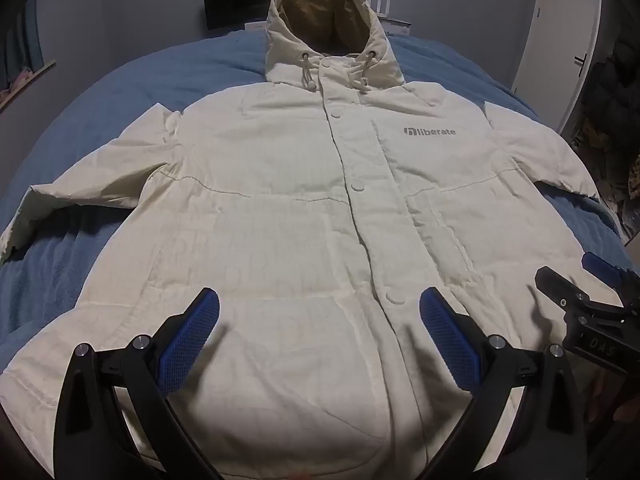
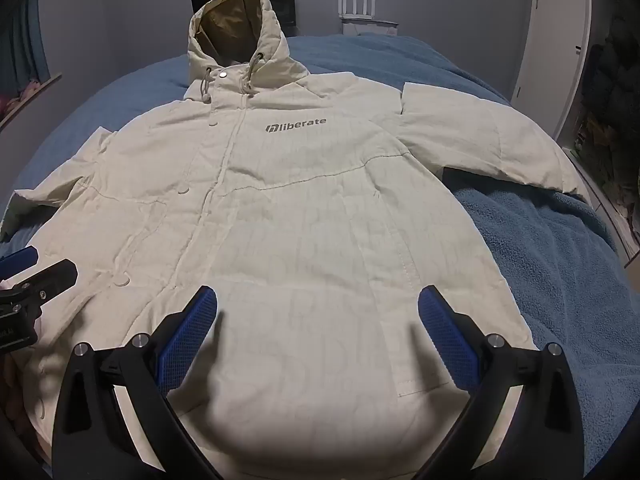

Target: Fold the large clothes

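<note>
A dim bedroom with grey walls: a bed covered by a blue fleece blanket [image 1: 80, 128] fills most of both views, with a dark monitor screen [image 1: 236, 0] against the far wall and a white router [image 2: 357, 10] with upright antennas beside it. A white door [image 2: 560, 40] stands at the right edge of the room.

Spread flat and face-up on the blanket lies a cream hooded jacket [image 1: 304, 208], its front placket snapped closed, hood [image 1: 324, 20] pointing toward the far wall and hem toward the cameras. Both sleeves stretch outward over the blanket, the left sleeve [image 1: 80, 184] reaching the left side and the right sleeve [image 2: 480, 140] lying out to the right. A grey "liberate" logo [image 1: 430, 132] is printed on the chest (readable in both views), and two drawcords hang from the hood's collar.

The left gripper [image 1: 320, 320] hovers above the lower front of the jacket near the bottom snap, its blue-padded jaws spread wide apart with only fabric beneath them, nothing clamped. The right gripper [image 2: 318, 320] hangs over the jacket's lower right panel near the pocket flap, jaws likewise wide apart and holding nothing. Each gripper shows at the edge of the other's view, so the two sit side by side over the hem.
</note>
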